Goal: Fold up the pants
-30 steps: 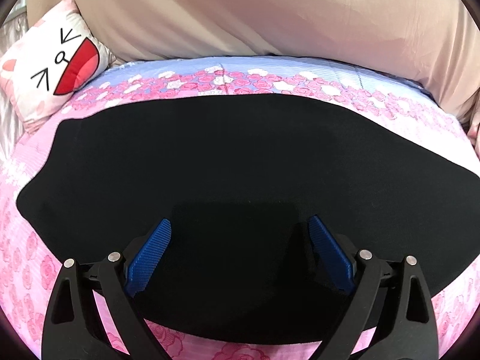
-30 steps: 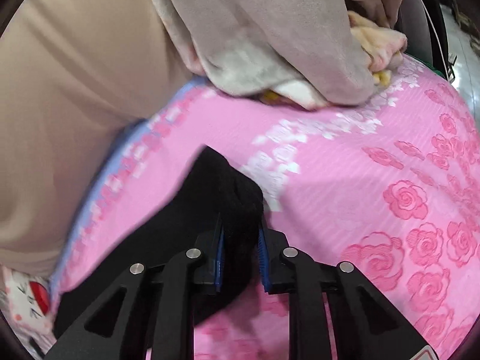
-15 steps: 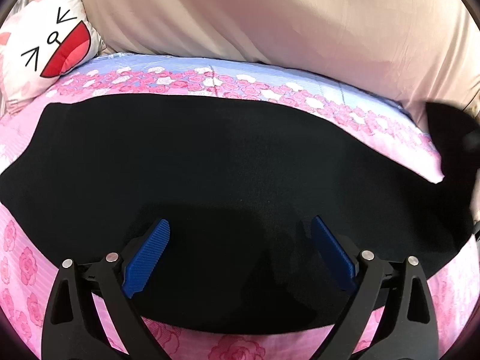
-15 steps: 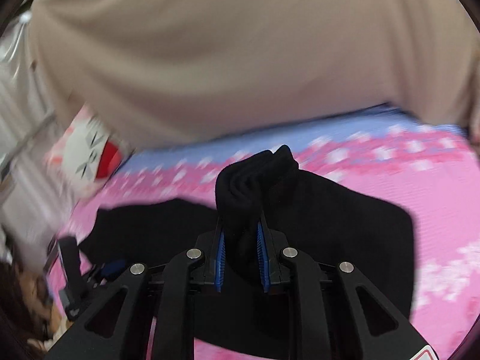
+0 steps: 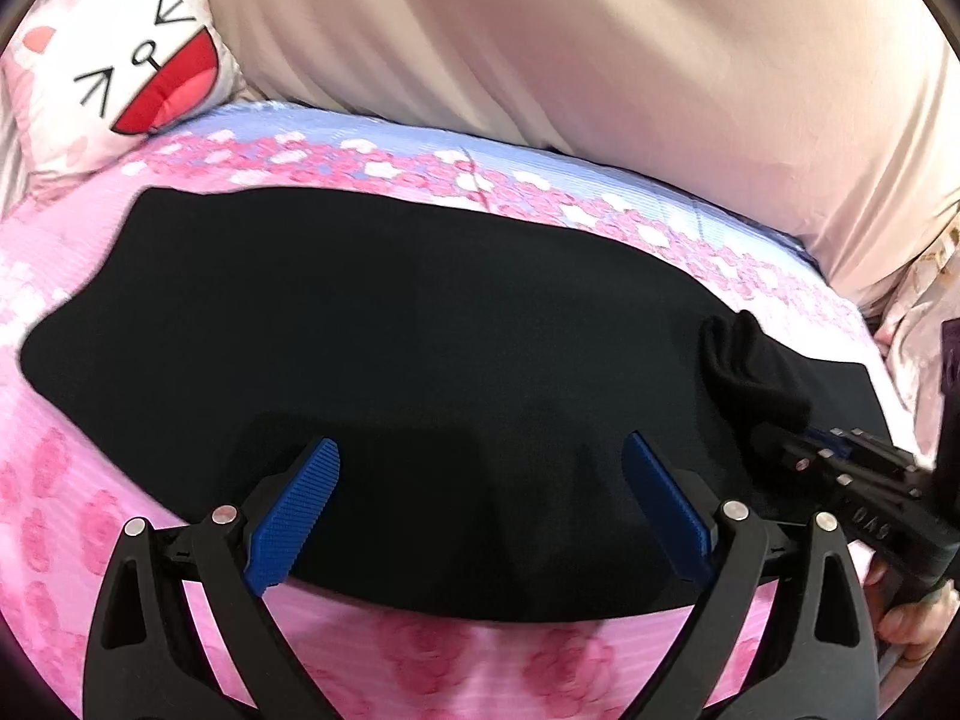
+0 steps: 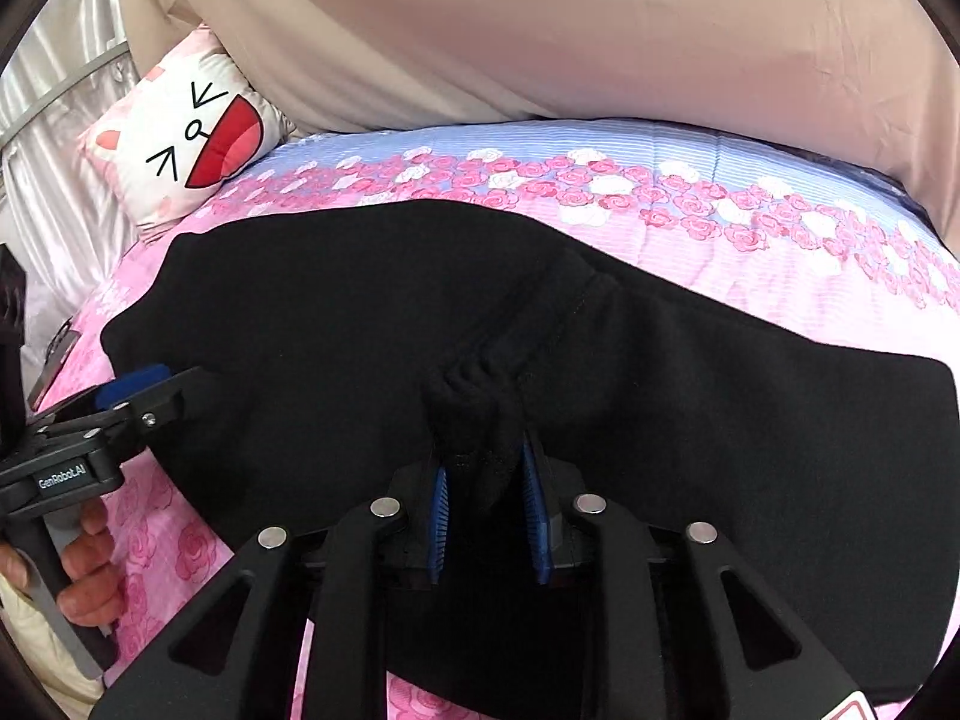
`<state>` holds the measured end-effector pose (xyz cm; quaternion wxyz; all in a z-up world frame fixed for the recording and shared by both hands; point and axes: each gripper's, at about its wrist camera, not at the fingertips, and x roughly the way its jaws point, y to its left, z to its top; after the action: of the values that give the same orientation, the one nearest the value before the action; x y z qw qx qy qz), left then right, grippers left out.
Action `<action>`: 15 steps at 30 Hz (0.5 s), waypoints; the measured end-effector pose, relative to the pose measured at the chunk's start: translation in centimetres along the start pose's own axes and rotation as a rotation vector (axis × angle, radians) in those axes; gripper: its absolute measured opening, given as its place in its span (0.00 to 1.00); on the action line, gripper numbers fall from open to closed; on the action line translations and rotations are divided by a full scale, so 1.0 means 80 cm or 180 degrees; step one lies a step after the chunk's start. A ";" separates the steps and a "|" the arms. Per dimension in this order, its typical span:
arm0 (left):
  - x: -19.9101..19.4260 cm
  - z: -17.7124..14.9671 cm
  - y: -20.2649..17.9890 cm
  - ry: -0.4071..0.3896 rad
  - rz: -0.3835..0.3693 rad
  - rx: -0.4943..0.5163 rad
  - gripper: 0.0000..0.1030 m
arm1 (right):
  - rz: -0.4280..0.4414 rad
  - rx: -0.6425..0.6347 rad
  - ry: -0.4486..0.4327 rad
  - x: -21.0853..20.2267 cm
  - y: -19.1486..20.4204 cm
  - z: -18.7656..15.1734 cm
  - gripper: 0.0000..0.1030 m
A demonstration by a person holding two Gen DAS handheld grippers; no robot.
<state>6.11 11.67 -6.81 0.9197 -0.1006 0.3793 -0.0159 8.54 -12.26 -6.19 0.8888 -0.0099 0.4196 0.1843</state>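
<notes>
Bed [image 6: 750,276] covered by a sheet printed with pink roses, with a pale blue band along its far side. Black pants [image 6: 336,312] lie spread flat across its middle. A white cartoon-cat pillow [image 6: 180,150] rests at the far left corner. A large beige cover [image 5: 600,60], possibly a duvet, lies along the far edge.

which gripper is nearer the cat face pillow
Left. The left gripper hovers open over the end of the black pants on the cat face pillow's side; the right gripper, shut on a bunch of the pants, is farther along.
</notes>
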 end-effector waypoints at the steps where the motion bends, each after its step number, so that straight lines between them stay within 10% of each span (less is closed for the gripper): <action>1: -0.004 0.000 0.005 -0.0015 0.0066 0.0019 0.90 | 0.0028 0.0034 -0.0047 -0.006 0.002 0.002 0.19; 9: -0.013 0.006 0.060 0.0038 0.0188 -0.0293 0.90 | -0.0032 -0.0392 0.0002 0.021 0.052 -0.002 0.34; 15: -0.043 0.007 0.084 -0.0148 0.0533 -0.0172 0.90 | 0.0187 0.0070 -0.0325 -0.071 0.006 -0.007 0.40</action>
<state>3.78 18.75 -5.37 0.9233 -0.0937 0.3652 0.0737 4.63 -13.73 -2.22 0.9033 0.0217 0.3758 0.2059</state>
